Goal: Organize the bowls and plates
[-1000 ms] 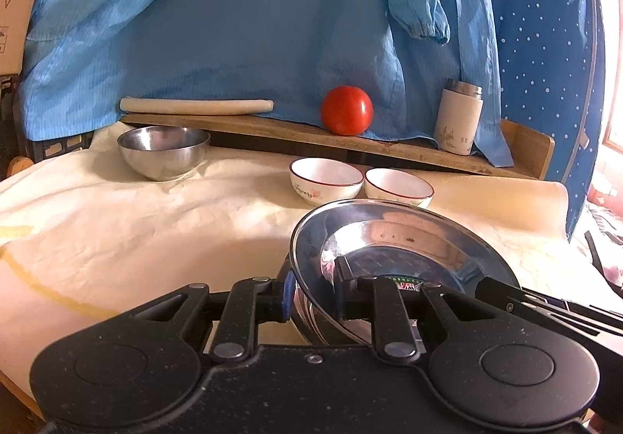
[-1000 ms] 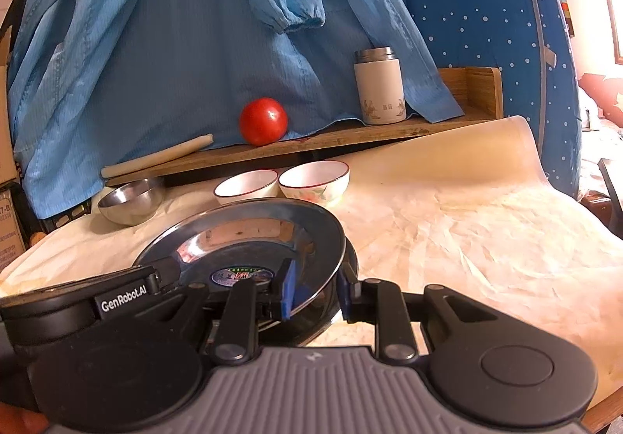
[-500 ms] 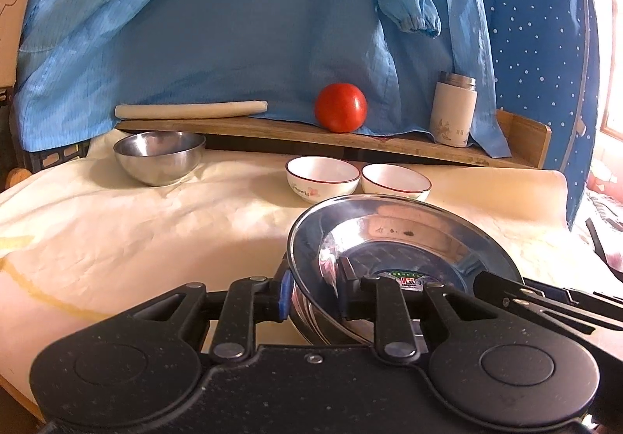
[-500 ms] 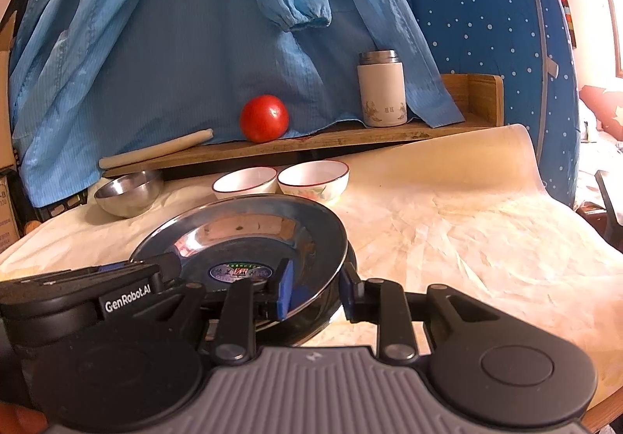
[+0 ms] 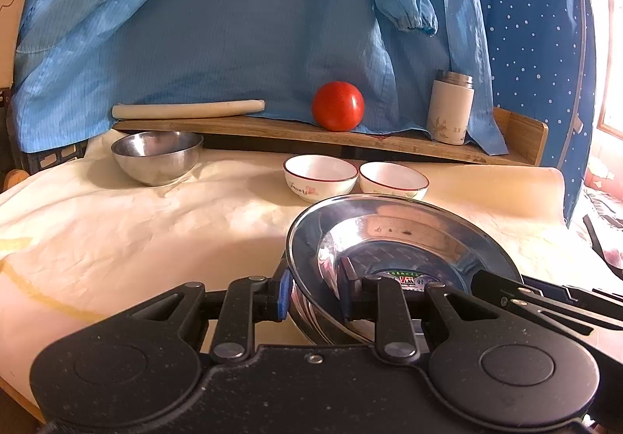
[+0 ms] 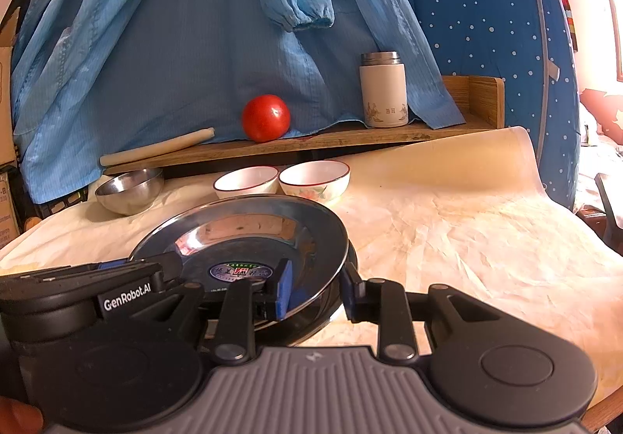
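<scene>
Two grippers are straddling one steel plate (image 5: 389, 231) at the near edge of the tabletop (image 5: 117, 239). We are seeing the left gripper (image 5: 313, 294) astride the plate's left rim and the right gripper (image 6: 315, 290) astride its right rim, one jaw inside the dish and one outside in each case. Whether the pads are pressing on the metal or standing just off it, we cannot tell from either wrist view.

The plate is sitting roughly level on top of a second steel dish (image 5: 311, 321), whose edge is showing just beneath it. We are reading this as a stack being formed, with the upper plate nested or very nearly so.

Not yet gathered, as far as we are seeing:
- steel bowl (image 5: 157, 157), standing alone at the far left of the tabletop, well apart from the stack
- two white bowls with red rims (image 5: 319, 177) (image 5: 393, 181), side by side just beyond the plate, rims close together but not nested

A tomato (image 5: 338, 106), a white flask (image 5: 449, 107) and a pale rolled item (image 5: 187, 109) are resting on the wooden shelf (image 5: 272, 130) behind; we are judging them outside the job.

Our estimate is that the plates are about done and the bowls are remaining. We are putting the task near its midpoint.
</scene>
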The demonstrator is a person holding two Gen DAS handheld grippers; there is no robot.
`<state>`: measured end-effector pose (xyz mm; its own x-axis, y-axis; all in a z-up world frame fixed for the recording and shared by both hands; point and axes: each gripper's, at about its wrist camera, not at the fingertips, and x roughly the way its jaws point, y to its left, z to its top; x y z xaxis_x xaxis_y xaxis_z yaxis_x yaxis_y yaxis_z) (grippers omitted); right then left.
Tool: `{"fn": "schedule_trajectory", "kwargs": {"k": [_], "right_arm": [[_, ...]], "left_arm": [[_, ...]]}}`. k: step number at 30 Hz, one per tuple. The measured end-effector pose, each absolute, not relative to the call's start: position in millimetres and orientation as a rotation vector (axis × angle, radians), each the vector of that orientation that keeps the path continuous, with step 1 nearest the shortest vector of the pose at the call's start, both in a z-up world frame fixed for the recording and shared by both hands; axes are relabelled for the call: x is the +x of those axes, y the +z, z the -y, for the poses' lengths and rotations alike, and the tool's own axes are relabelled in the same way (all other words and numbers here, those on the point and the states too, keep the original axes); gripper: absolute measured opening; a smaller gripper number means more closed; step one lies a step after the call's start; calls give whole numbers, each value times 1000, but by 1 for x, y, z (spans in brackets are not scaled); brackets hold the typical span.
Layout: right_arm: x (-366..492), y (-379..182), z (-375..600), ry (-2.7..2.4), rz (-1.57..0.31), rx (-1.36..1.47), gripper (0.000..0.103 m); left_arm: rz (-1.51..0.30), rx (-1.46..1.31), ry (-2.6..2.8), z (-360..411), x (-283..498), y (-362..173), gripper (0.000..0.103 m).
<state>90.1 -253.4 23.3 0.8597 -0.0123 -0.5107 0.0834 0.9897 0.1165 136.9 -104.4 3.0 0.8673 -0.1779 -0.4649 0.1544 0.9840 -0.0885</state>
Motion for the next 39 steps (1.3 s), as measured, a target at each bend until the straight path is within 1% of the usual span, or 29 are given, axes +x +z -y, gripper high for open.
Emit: {"fn": "schedule_trajectory", "kwargs": {"k": [9,13,15,19,21,22,23,24,25,27,28,30,32,33,34,36,38,39], "right_arm": [[90,24,253,-47,-539,116,31],[90,24,252,-47,-541,105,35],[90,24,252,-47,-541,102,35],[90,24,252,-43,-541,99,35],[90,24,252,-44,-542,97,37],[90,24,251,-47,-542,97,41],[90,24,251,-49,-541,97,44],[90,25,251,-51,-539,98,46],[89,25,251,-54,-538,98,48],[89,25,251,-59,-536,98,53],[88,25,252,-62,-534,97,57],[87,25,252,-68,-529,98,64],[86,26,253,-78,-520,101,72],[86,26,253,-84,-516,102,74],[85,27,253,-90,-511,103,78],[85,28,254,-102,-499,111,84],[84,29,255,-109,-483,119,94],[84,31,256,-111,-471,123,95]], "left_arm": [[-493,-40,-173,105,136,4,26],[-501,-58,-175,103,137,4,26],[-502,-58,-164,102,137,4,30],[-529,-79,-172,97,140,0,30],[-528,-88,-179,96,140,0,36],[-527,-91,-183,95,140,0,38],[-524,-92,-184,95,140,1,43],[-518,-93,-184,95,139,1,49],[-514,-97,-184,94,139,2,51],[-508,-113,-182,91,139,3,61],[-505,-120,-178,90,138,3,64],[-498,-135,-167,87,138,5,75],[-489,-150,-154,84,138,6,80],[-485,-156,-147,82,138,6,84],[-482,-160,-140,80,138,7,86],[-473,-173,-118,76,138,8,99],[-468,-187,-107,67,139,10,102],[-468,-192,-105,62,141,12,102]]}}
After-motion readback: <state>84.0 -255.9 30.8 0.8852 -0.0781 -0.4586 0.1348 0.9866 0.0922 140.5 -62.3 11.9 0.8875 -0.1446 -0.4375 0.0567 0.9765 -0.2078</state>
